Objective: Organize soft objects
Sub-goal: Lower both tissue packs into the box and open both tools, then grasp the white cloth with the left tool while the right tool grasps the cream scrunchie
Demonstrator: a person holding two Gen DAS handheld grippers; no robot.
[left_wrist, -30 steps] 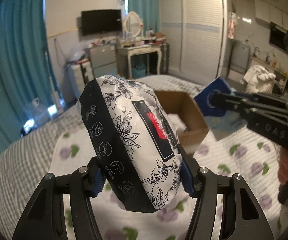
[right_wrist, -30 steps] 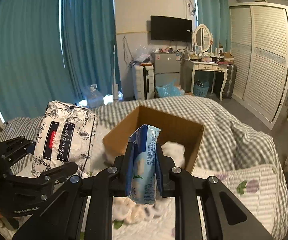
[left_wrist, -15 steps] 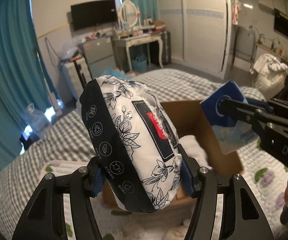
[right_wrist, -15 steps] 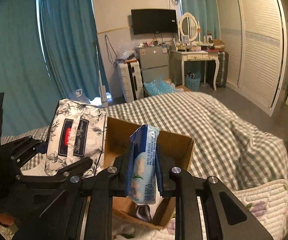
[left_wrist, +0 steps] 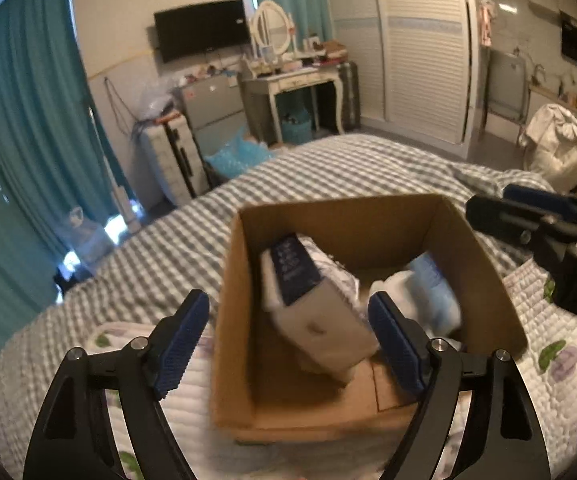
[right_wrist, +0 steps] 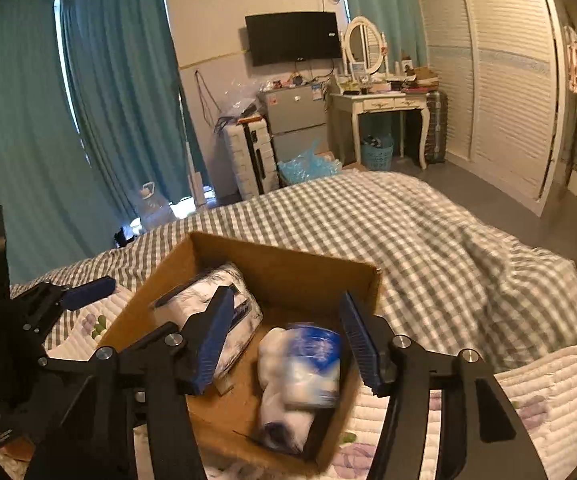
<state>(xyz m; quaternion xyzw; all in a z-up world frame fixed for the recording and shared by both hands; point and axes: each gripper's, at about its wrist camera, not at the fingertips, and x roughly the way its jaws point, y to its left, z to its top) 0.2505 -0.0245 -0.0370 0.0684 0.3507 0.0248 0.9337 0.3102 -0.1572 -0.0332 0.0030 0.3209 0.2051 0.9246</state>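
An open cardboard box [left_wrist: 484, 280] [right_wrist: 288, 256] sits on the bed. The floral black-and-white tissue pack [left_wrist: 312, 300] [right_wrist: 208, 300] lies tilted inside it at the left. The blue-and-white tissue pack [left_wrist: 436, 292] [right_wrist: 312, 364] lies inside at the right, on a white soft item. My left gripper [left_wrist: 292, 340] is open and empty just above the box's near side. My right gripper [right_wrist: 288, 340] is open and empty above the box. In the left wrist view the right gripper [left_wrist: 536, 216] shows at the right edge.
The box rests on a white quilted mat with purple flowers [right_wrist: 528, 384] over a grey checked blanket [right_wrist: 408, 220]. Beyond the bed stand teal curtains [right_wrist: 120, 100], a small fridge [right_wrist: 292, 116], a white dressing table [right_wrist: 380, 108] and a louvred wardrobe [right_wrist: 508, 80].
Both grippers opened and let go of their packs. The floral pack and the blue pack now lie inside the box. Both grippers moved closer over the box.
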